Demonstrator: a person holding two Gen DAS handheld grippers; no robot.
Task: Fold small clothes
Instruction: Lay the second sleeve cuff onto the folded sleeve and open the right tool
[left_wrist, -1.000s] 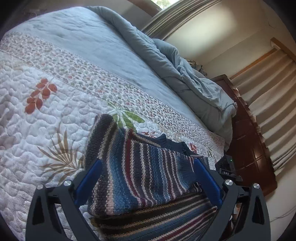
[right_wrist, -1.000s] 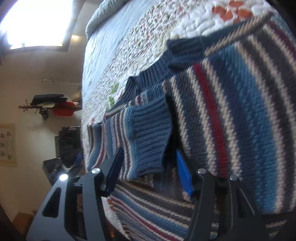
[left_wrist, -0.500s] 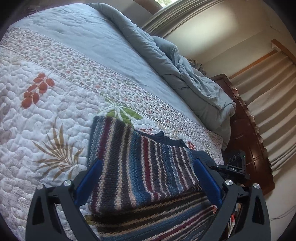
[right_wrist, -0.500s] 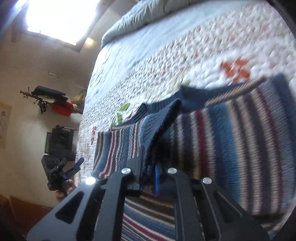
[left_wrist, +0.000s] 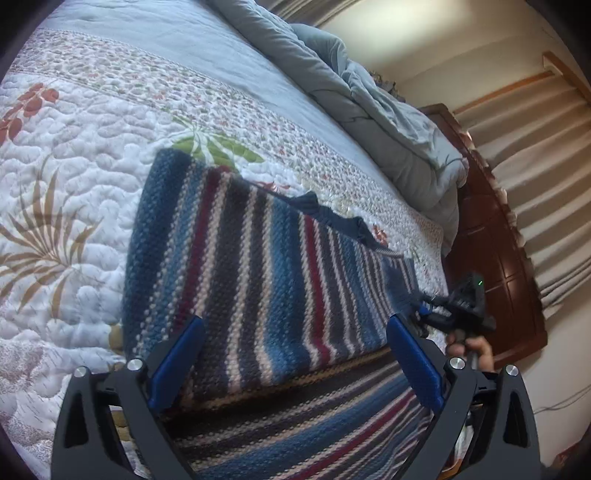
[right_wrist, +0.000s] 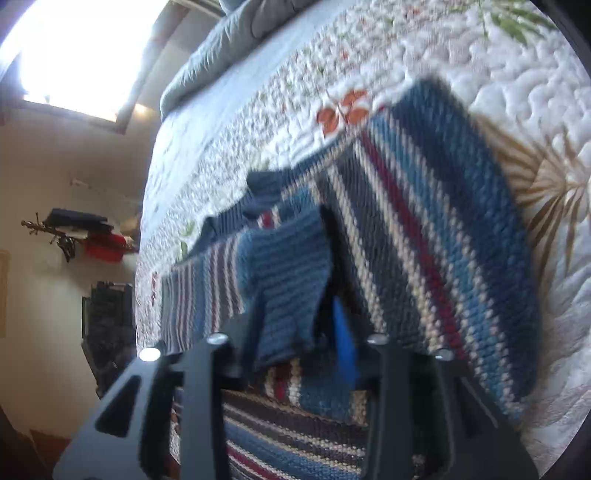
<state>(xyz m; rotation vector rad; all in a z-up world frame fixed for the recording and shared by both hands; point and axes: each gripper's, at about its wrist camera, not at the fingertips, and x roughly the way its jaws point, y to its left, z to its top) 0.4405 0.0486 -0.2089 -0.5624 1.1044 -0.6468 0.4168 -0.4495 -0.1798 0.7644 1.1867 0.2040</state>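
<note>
The bed (left_wrist: 110, 122) filled most of both views, covered by a white quilt (left_wrist: 66, 206) printed with brown fronds, red leaves and green sprigs, with a band of small flowers running across it. A grey-blue duvet (left_wrist: 369, 110) lay bunched at the far end of the bed. Beyond it in the left wrist view stood a dark wooden piece of furniture (left_wrist: 498, 266) against pleated curtains (left_wrist: 535, 166).

The striped knitted sweater (left_wrist: 258, 277) lay on the quilt, banded in blue, dark grey, cream and dark red. Part of it was folded over, so that an upper layer with stripes running away from the camera sat on a lower layer with stripes running across. Its dark blue ribbed edge (left_wrist: 332, 218) showed along the far side.

The left tongs (left_wrist: 295, 354) stood wide apart over the near part of the sweater, its 2 blue pads on either side of the upper layer and gripping nothing.

The right tongs (right_wrist: 295, 332) were narrow and held a ribbed blue cuff (right_wrist: 288, 280) of the sweater between the pads, the cuff standing up off the layers beneath. In the left wrist view the same tongs (left_wrist: 436, 314) appeared at the sweater's right edge, gripped by the person's hand (left_wrist: 472, 350).

On the wall in the right wrist view hung a rack with dark and red items (right_wrist: 85, 236).
</note>
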